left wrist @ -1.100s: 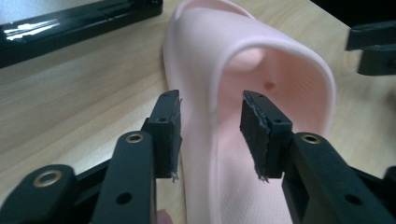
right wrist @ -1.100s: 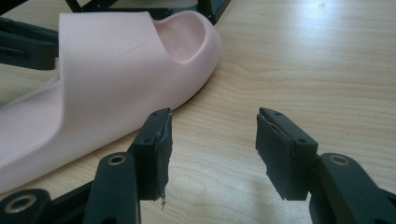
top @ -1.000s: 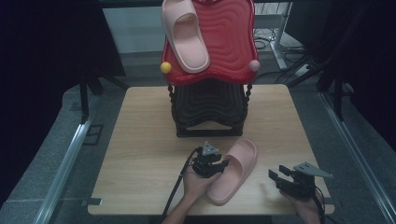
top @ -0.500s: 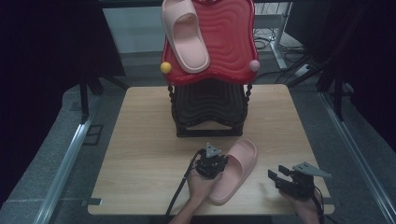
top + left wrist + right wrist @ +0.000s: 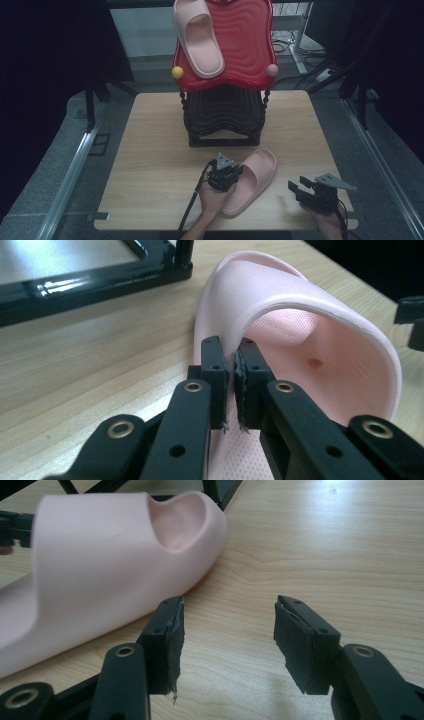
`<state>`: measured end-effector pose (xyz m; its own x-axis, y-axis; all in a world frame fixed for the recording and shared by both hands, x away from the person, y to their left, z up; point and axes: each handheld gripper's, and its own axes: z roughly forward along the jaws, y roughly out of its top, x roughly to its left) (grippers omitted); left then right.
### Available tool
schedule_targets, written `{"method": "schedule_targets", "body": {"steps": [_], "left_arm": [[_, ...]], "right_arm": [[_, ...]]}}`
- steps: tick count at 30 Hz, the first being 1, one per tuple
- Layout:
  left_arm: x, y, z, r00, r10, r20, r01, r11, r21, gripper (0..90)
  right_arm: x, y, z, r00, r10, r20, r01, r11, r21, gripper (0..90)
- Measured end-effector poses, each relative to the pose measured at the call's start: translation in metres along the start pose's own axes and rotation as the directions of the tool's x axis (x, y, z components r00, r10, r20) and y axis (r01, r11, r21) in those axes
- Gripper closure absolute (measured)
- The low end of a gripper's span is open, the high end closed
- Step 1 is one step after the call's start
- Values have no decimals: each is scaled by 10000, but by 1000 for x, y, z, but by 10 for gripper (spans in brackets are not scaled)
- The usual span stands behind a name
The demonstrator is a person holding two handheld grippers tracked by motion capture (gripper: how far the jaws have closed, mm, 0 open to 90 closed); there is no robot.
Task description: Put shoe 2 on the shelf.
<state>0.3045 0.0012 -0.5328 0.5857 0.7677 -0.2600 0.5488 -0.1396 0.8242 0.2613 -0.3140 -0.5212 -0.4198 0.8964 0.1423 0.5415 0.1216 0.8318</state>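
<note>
Left tool (image 5: 229, 385) has just been closing and now pinches the strap edge of the pink slipper (image 5: 252, 180) lying near the worktop's (image 5: 150, 150) front edge. Lift slowly and keep the pinch deep so the soft strap does not slip out. Right tool (image 5: 227, 645) spread, empty, near the front right corner. Pale wood worktop, dark surroundings; a red-topped black rack (image 5: 225, 115) at the rear edge carries a second slipper (image 5: 197, 37).

Lab recording bay, black curtains (image 5: 50, 60), bare wooden table (image 5: 150, 165), floor cables (image 5: 287, 42) (background)
</note>
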Motion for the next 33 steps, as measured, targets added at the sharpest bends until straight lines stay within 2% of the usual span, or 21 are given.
{"method": "schedule_targets", "body": {"steps": [7,10,15,24,28,33], "left_arm": [[3,-1,-19,10000,-50,7,51,9975,-708,848],[7,-1,-28,10000,-96,-7,95,9961,-872,845],[18,0,-46,9992,-263,-293,222,9912,-1308,844],[30,8,-81,9954,-553,-781,356,9718,-2333,850],[32,19,-94,9950,-413,-909,163,9654,-2604,852],[33,35,-108,9957,-348,-859,74,9537,-3008,852]], "right_arm": [[-1,1,-2,9998,130,149,-127,9997,-204,460],[-1,0,-3,9997,180,188,-175,9995,-257,460],[-2,0,-3,9994,239,269,-231,9993,-284,460],[-1,-1,-2,9988,324,367,-312,9990,-325,460],[-1,-2,-1,9987,346,373,-335,9990,-300,460],[-1,0,0,9984,417,376,-405,9986,-339,453]]}}
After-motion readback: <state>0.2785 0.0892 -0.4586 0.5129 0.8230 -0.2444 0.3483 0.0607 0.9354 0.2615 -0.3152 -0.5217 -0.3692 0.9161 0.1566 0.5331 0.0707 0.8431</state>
